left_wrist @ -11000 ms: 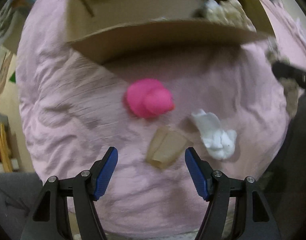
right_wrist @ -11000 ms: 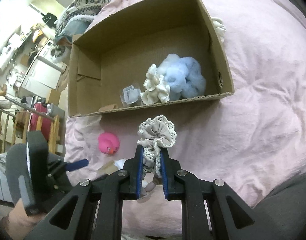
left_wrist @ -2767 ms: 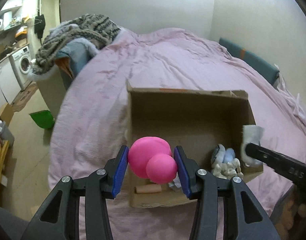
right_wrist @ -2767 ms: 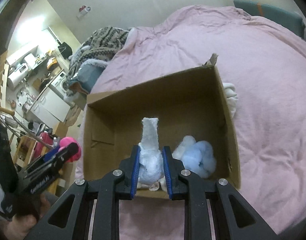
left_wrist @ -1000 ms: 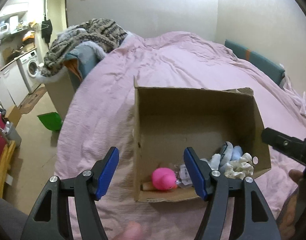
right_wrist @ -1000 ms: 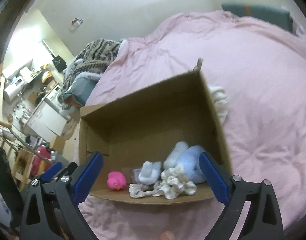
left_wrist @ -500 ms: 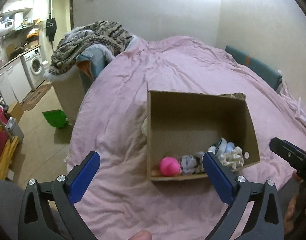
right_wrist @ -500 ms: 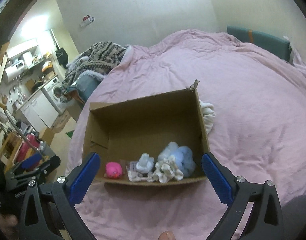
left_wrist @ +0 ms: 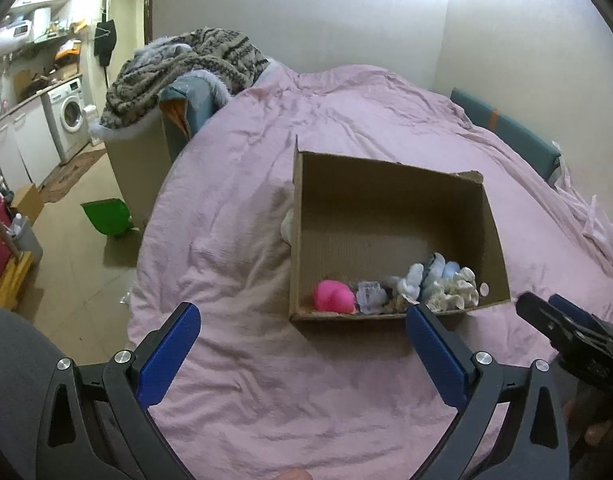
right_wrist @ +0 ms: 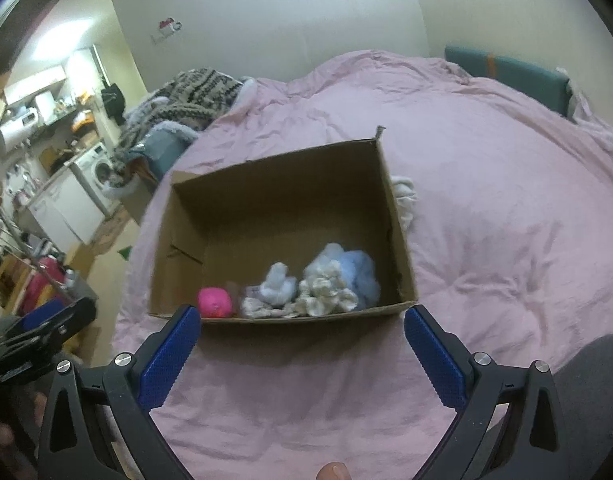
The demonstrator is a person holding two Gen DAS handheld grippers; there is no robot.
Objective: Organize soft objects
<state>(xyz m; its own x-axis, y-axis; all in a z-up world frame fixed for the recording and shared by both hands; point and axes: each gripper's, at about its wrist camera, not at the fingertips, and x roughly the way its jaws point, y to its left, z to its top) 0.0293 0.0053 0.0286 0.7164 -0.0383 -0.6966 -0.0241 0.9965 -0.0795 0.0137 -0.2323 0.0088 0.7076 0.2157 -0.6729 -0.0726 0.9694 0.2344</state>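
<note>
An open cardboard box (left_wrist: 390, 178) (right_wrist: 278, 176) sits on the pink bed. Along its near wall lie a pink rubber duck (left_wrist: 333, 295) (right_wrist: 214, 302), a white sock (right_wrist: 277, 281), cream scrunchies (left_wrist: 455, 290) (right_wrist: 326, 286) and a light blue fluffy ball (right_wrist: 360, 276). My left gripper (left_wrist: 304, 352) is wide open and empty, held back above the bed in front of the box. My right gripper (right_wrist: 302, 354) is wide open and empty too. It also shows at the right edge of the left wrist view (left_wrist: 566, 328).
A white cloth (right_wrist: 404, 198) (left_wrist: 287, 224) lies on the bed against the box's outer side. The pink duvet (left_wrist: 242, 280) spreads all around. Left of the bed are floor, a green dustpan (left_wrist: 106, 214), a blanket-heaped basket (left_wrist: 182, 68) and a washing machine (left_wrist: 72, 118).
Both grippers have let go of the duck and the sock into the box, opened wide and drawn back from it. In the last half second little has moved.
</note>
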